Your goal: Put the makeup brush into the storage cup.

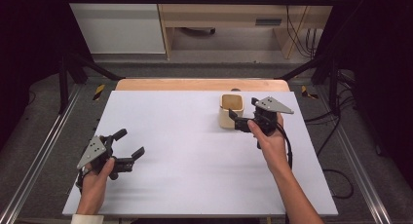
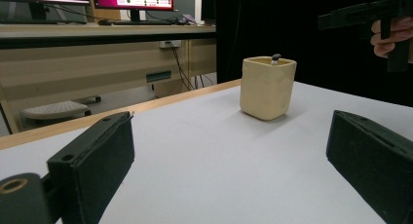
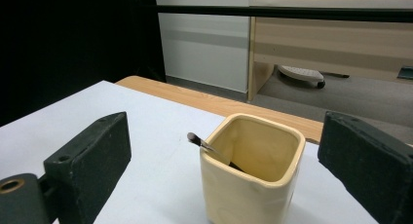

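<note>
I have the right claw (image 1: 237,118) spread wide and released just beside the cream square cup (image 1: 231,110), its jaws apart with the cup showing between them in the right gripper view and, as far as I can tell, not touching its walls. The cup (image 3: 251,170) stands upright on the white bench (image 1: 195,151) toward the far edge, and a thin dark-tipped metal utensil (image 3: 207,147) leans inside it with its end poking over the rim. My left claw (image 1: 131,148) is also released, jaws wide and gripping nothing, well apart from the cup (image 2: 267,87) on the near left of the bench.
</note>
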The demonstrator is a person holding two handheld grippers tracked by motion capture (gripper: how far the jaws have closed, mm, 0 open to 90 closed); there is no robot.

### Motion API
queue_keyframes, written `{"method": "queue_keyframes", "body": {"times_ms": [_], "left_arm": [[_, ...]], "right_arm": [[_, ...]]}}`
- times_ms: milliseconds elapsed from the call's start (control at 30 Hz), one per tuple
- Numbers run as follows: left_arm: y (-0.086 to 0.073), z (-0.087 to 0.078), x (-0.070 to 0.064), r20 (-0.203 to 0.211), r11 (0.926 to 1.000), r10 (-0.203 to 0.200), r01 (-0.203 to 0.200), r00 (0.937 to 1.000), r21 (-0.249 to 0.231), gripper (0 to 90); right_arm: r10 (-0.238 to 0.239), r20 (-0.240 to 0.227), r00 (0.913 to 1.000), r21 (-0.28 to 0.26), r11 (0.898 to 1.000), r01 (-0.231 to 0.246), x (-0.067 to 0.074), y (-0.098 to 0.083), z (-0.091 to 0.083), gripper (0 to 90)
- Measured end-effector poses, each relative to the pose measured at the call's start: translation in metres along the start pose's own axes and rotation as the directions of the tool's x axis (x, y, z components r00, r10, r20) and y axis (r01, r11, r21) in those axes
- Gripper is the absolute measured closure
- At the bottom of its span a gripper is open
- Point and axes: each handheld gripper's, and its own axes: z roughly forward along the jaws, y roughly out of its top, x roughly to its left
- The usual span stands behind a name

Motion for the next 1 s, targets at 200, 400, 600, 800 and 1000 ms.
{"method": "queue_keyframes", "body": {"times_ms": [200,400,600,800,1000], "left_arm": [[0.000,0.000,0.000,0.000,1.0000,0.001,-0.001,1.0000,0.000,3.4],[0.000,-0.001,0.000,-0.003,1.0000,0.000,0.000,1.0000,-0.008,3.4],[0.000,-0.001,0.000,-0.003,1.0000,0.003,-0.003,1.0000,-0.003,3.4],[0.000,0.000,0.000,-0.002,1.0000,0.004,-0.004,1.0000,-0.003,3.4],[0.001,-0.001,-0.001,-0.002,1.0000,0.009,-0.009,1.0000,-0.004,3.4]], "right_arm": [[0.011,-0.004,0.9999,-0.002,1.000,-0.011,0.002,-0.004,-0.002,5.7],[0.008,-0.009,0.9999,-0.002,1.000,-0.008,0.004,-0.008,-0.006,5.9],[0.008,-0.010,0.9999,-0.006,1.000,-0.008,0.005,-0.010,-0.011,5.9],[0.013,-0.005,0.9999,-0.002,1.000,-0.013,0.005,-0.013,-0.014,6.0],[0.025,0.002,0.9997,-0.011,1.000,-0.025,0.002,-0.017,-0.020,6.0]]}}
